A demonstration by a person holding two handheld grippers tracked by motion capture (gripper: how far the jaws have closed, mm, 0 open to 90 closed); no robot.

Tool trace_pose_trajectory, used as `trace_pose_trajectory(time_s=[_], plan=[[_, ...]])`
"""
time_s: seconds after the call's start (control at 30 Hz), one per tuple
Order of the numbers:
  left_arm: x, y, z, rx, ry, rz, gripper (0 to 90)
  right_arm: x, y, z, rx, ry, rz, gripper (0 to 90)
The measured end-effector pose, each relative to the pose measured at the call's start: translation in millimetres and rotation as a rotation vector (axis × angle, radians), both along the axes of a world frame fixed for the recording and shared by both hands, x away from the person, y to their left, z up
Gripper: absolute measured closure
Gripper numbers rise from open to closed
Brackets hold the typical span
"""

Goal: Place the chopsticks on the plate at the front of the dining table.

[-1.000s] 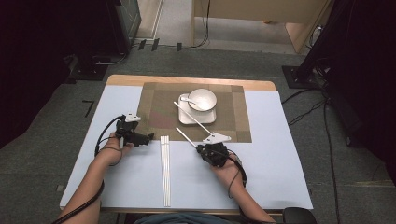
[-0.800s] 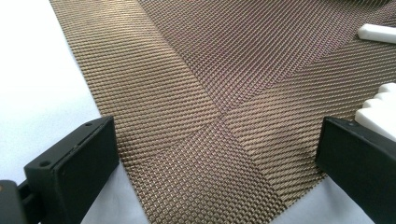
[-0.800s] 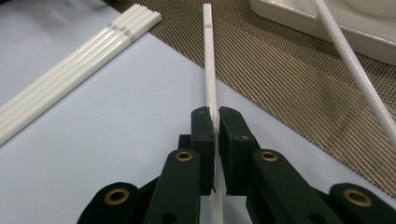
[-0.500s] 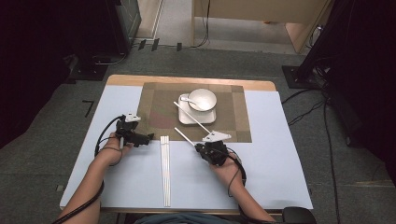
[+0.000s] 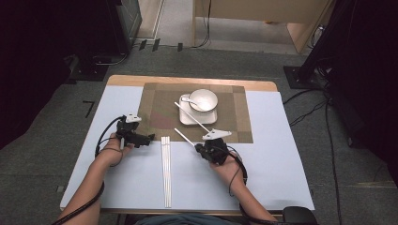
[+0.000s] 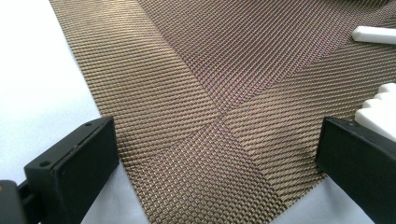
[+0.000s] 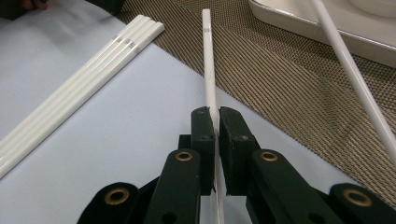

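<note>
My right gripper (image 5: 198, 148) (image 7: 214, 116) is shut on a white chopstick (image 5: 184, 137) (image 7: 208, 60), whose far end reaches onto the brown woven placemat (image 5: 159, 108) (image 7: 280, 84). A second white chopstick (image 5: 192, 117) (image 7: 355, 74) leans off the corner of the white square plate (image 5: 187, 120) (image 7: 299, 23). On the plate stands a white bowl (image 5: 203, 99) with a spoon (image 5: 187, 99). Three more chopsticks (image 5: 165, 171) (image 7: 79, 88) lie side by side on the table. My left gripper (image 5: 149, 138) (image 6: 217, 154) is open over the placemat's near left corner (image 6: 196, 70), with nothing between its jaws.
The table (image 5: 281, 164) is pale blue with a wooden strip at its far edge. White chopstick ends (image 6: 380, 109) show at the right of the left gripper view. Grey carpet, cables and dark equipment stands (image 5: 319, 56) surround the table.
</note>
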State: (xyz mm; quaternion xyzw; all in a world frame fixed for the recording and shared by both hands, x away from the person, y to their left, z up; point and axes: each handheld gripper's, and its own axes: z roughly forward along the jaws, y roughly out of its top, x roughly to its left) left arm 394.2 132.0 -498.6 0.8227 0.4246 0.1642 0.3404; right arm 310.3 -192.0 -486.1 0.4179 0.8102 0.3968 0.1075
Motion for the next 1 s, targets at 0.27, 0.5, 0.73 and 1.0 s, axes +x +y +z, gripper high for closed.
trace_pose_trajectory(time_s=[0.27,0.5,0.73,1.0], plan=[[-0.2,-0.1,-0.1,-0.001,-0.002,0.000,0.0,2.2,-1.8,5.1,0.012,0.001,-0.005,86.1],[-0.2,-0.1,-0.2,0.000,-0.002,0.001,0.0,3.2,-1.5,8.1,0.016,-0.006,0.000,86.0],[-0.4,-0.1,-0.3,-0.001,-0.004,0.001,0.0,3.3,-2.2,11.4,0.023,-0.001,-0.007,86.1],[-0.2,-0.1,-0.2,-0.001,-0.003,0.001,0.0,6.2,-0.8,12.9,0.027,0.010,-0.010,86.1]])
